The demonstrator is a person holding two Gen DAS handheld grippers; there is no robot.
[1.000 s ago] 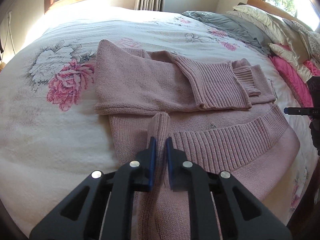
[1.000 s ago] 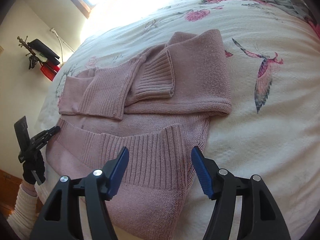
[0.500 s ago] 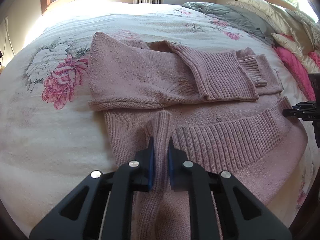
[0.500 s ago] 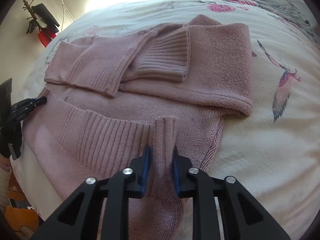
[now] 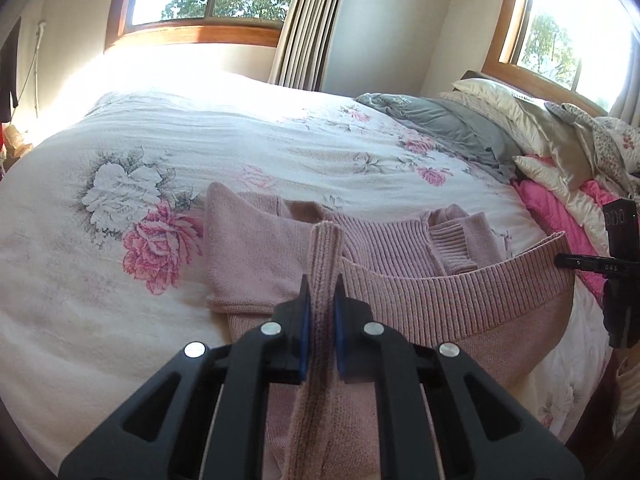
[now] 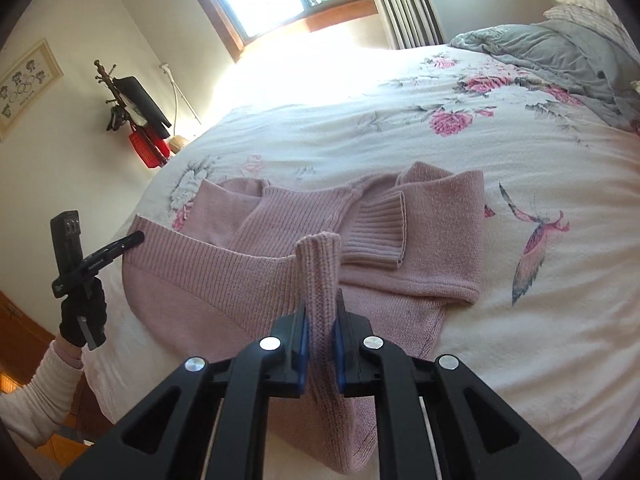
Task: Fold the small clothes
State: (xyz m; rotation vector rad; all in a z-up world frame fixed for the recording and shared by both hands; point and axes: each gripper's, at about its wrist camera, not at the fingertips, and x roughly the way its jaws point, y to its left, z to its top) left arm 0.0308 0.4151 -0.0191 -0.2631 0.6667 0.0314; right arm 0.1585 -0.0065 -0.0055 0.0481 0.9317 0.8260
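Pink ribbed-knit sweater (image 5: 460,304) is lying on the floral bed (image 5: 224,140), hem lifted; left claw (image 5: 320,312) and right claw (image 6: 320,320) are each pinching a hem corner, folded sleeves just ahead.

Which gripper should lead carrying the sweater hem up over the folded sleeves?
Neither clearly: left gripper and right gripper are each shut on a corner of the pink sweater's ribbed hem, lifted level. Probably move both together.
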